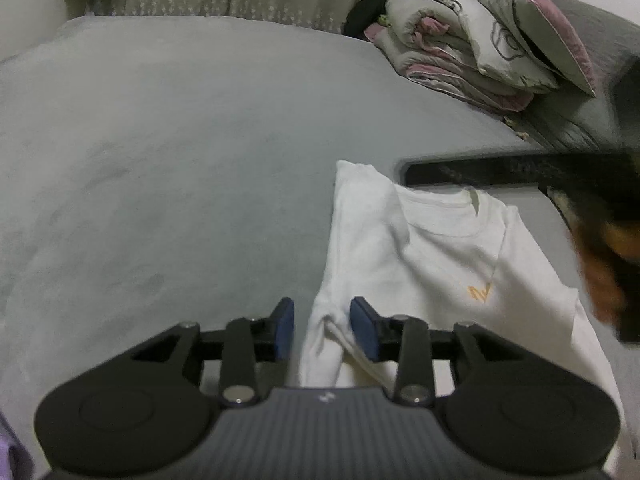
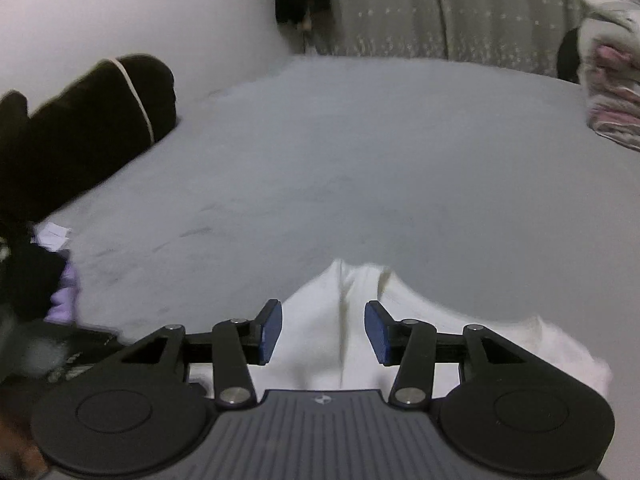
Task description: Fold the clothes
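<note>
A white T-shirt (image 1: 432, 264) with a small orange mark lies on the grey bed (image 1: 180, 152), its left side and sleeve folded inward. My left gripper (image 1: 323, 328) is open, its blue pads (image 1: 285, 330) either side of the shirt's left edge fold, low over it. In the right wrist view my right gripper (image 2: 323, 332) is open above a raised white fold of the same shirt (image 2: 344, 320); whether it touches the cloth I cannot tell. A blurred dark sleeve and the other gripper cross the left view's right side (image 1: 600, 216).
Folded quilts and pillows (image 1: 480, 48) are stacked at the bed's far right. A dark bundle (image 2: 88, 120) lies at the bed's left edge, with purple cloth (image 2: 64, 292) below it. A patterned curtain (image 2: 440, 8) hangs behind the bed.
</note>
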